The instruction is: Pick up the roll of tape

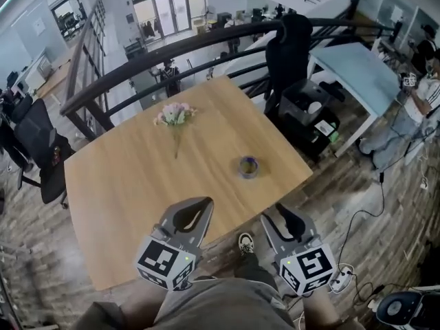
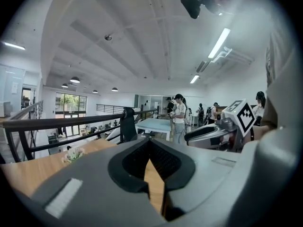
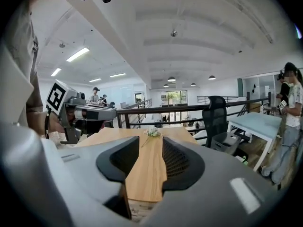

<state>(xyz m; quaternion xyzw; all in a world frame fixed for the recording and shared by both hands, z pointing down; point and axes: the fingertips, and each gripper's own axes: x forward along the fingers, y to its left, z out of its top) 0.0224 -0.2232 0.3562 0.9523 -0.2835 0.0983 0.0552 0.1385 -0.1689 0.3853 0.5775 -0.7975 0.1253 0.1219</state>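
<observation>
The roll of tape [image 1: 248,166] lies flat on the wooden table [image 1: 124,184], right of centre and near the front edge. It looks dark with a bluish top. My left gripper [image 1: 205,202] hovers over the table's front edge, left of and short of the tape; its tips meet [image 2: 150,141] with nothing between them. The right gripper [image 1: 283,212] hangs just off the front edge, nearer me than the tape, its jaws apart [image 3: 151,141] and empty. The tape shows in neither gripper view.
A small bunch of pale flowers [image 1: 175,115] lies at the table's far middle. A black railing [image 1: 206,43] runs behind the table, with a black office chair [image 1: 289,47] and a light blue table [image 1: 357,74] beyond. Another black chair [image 1: 41,150] stands at the left.
</observation>
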